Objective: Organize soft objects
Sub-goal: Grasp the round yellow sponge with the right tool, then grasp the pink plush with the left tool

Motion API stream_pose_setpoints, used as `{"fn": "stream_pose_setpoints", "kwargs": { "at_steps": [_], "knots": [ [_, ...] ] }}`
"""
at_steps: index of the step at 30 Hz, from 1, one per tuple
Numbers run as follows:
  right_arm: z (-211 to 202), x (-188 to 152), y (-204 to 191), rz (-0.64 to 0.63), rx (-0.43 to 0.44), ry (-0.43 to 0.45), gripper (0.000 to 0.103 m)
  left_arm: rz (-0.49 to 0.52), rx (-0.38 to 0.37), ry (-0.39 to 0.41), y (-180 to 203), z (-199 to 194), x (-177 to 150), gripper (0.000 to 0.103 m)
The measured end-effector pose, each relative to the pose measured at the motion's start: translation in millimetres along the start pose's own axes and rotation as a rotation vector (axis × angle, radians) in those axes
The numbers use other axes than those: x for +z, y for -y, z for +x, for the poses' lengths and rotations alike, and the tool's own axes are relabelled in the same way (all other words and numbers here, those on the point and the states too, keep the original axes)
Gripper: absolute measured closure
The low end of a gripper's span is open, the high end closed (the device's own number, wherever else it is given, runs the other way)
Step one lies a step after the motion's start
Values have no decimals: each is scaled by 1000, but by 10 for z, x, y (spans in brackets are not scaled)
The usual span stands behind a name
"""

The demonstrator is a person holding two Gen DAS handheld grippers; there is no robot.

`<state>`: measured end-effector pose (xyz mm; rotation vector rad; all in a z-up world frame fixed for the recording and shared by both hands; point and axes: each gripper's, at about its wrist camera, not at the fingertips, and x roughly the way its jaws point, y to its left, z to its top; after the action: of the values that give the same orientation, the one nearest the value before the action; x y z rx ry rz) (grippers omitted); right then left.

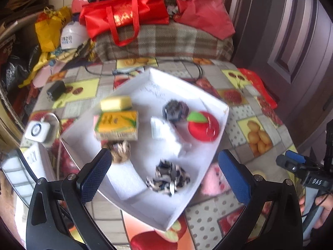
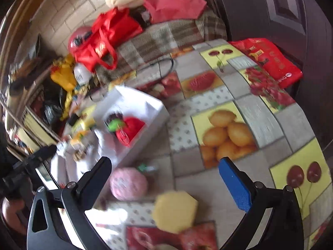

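Overhead, both grippers' fingers gape wide, empty; pink plush [image 2: 128, 183] touches the white box [image 2: 154, 112] wall.

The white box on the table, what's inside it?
The white box holds a yellow sponge, a yellow carton, a red apple-shaped toy, crumpled white paper and three scrunchies. Anything beneath them is hidden.

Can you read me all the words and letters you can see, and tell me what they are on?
"DAS": white letters on the right claw, on its black body.
Gold writing on the red tote bag: too blurred to read.
Blue print on the white cap: too blurred.
Print on the yellow carton and the red packet: too blurred.
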<state>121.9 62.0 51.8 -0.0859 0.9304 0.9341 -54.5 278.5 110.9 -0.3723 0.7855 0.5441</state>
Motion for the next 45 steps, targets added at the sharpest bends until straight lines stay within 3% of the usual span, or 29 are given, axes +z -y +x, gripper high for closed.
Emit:
{"fn": "stream_pose_setpoints", "kwargs": {
  "at_steps": [6, 10, 11, 12, 13, 21, 25, 32, 34, 37, 42, 45],
  "knots": [
    [324, -444, -67, -204, -98, -114, 0, 82, -53, -93, 192, 219, -317, 0],
    [437, -563, -209, -290, -130, -120, 2, 134, -78, -127, 338, 304, -384, 0],
    [452, -580, -249, -319, -144, -110, 12, 154, -85, -133, 388, 322, -392, 0],
    [465, -584, -272, -331, -145, -111, 35, 173, -92, -138, 433, 341, -390, 0],
    [493, -587, -277, -340, -140, -124, 41, 195, -102, -141, 489, 360, -394, 0],
    [226, -684, 148, -230, -160, -106, 42, 405, -225, -133, 1078, 539, -340, 0],
    [129, -801, 267, -229, -174, -88, 41, 479, -213, -142, 1302, 731, -280, 0],
    [131, -864, 239, -250, -193, -62, 39, 473, -200, -252, 1391, 969, -422, 0],
    [142, -847, 253, -253, -190, -61, 39, 485, -237, -268, 1421, 880, -523, 0],
    [145, -844, 255, -251, -189, -58, 39, 450, -354, -303, 1426, 646, -671, 0],
    [144, -847, 254, -251, -188, -55, 39, 412, -332, -171, 1312, 317, -620, 0],
    [142, -846, 255, -249, -188, -54, 39, 446, -311, -169, 1293, 363, -520, 0]
  ]
}}
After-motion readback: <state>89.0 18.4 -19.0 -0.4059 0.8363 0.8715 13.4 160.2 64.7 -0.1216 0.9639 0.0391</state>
